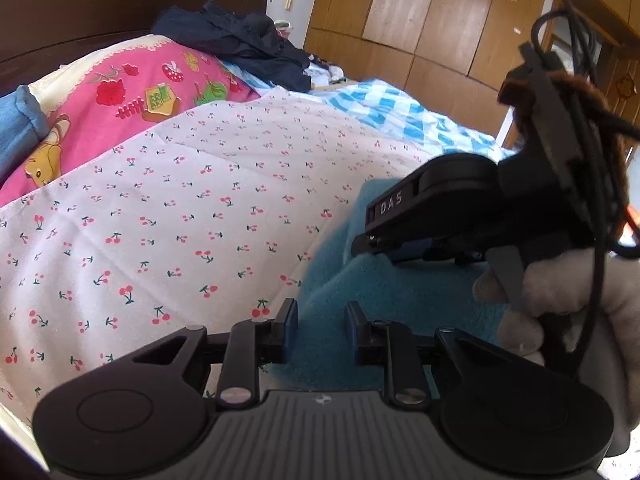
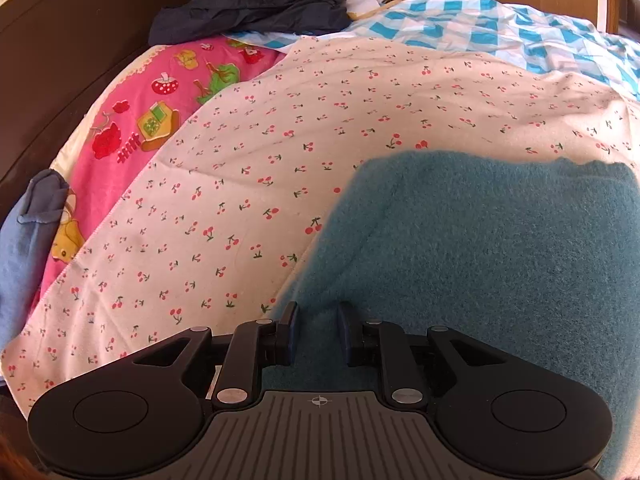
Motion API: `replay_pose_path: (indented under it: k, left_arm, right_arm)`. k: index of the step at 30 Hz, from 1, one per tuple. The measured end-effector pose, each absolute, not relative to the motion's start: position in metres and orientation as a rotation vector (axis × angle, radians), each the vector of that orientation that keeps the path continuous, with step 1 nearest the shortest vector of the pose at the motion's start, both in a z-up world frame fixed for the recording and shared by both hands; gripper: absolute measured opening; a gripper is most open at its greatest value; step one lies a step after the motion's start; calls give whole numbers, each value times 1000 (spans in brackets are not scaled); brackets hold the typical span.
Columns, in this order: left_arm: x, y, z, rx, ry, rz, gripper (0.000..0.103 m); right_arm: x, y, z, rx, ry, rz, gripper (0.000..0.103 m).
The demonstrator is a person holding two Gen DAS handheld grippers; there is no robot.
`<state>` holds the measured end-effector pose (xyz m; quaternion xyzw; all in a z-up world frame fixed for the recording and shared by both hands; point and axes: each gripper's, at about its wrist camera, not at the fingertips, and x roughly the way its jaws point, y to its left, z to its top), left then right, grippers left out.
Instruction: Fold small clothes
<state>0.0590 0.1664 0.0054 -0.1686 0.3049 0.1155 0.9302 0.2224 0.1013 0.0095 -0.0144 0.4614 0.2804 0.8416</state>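
Observation:
A teal fuzzy garment (image 2: 480, 240) lies flat on the cherry-print sheet (image 2: 280, 152); it also shows in the left wrist view (image 1: 380, 292). My left gripper (image 1: 321, 330) is open, its fingers low over the garment's left edge, nothing between them. My right gripper (image 2: 318, 334) is open, hovering over the garment's near left part. In the left wrist view the right gripper's body (image 1: 480, 208) is held by a gloved hand at the right, above the garment.
A pink cartoon pillow (image 1: 120, 112) and a blue cloth (image 1: 20, 124) lie at the left by the dark headboard (image 1: 120, 0). A dark navy garment pile (image 2: 248, 4) sits at the back. A blue checked blanket (image 2: 500, 28) lies at the right. Wooden wardrobe doors (image 1: 420, 20) stand behind.

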Motion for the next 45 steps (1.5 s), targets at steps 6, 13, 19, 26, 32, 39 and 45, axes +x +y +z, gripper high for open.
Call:
replay_pose_path:
  k: [6,13,19,26,32,39,45]
  left_arm:
    - [67,159,1,-291,672,242,31]
    - [65,159,1,-303,673,261,32]
    - [51,150,15,-267,572,266,33]
    - [56,150,12,-233,580,261,36]
    - [65,162,2,-271,653,288,36]
    - [69,163,-2,-258,662,298,36]
    - [69,152,-1,-201,655,300,36]
  right_arm:
    - [222,78,24,76,989,602,19]
    - [192,40,54,47,901,592,22]
    - [188,46,54,23,905,619,25]
    - [207,97,47,-45,947,663,25]
    - [242,109,10,46,1056,579,0]
    - [250,112,-5,64,1051,595,0]
    - [227,95,30,67,975,643,12]
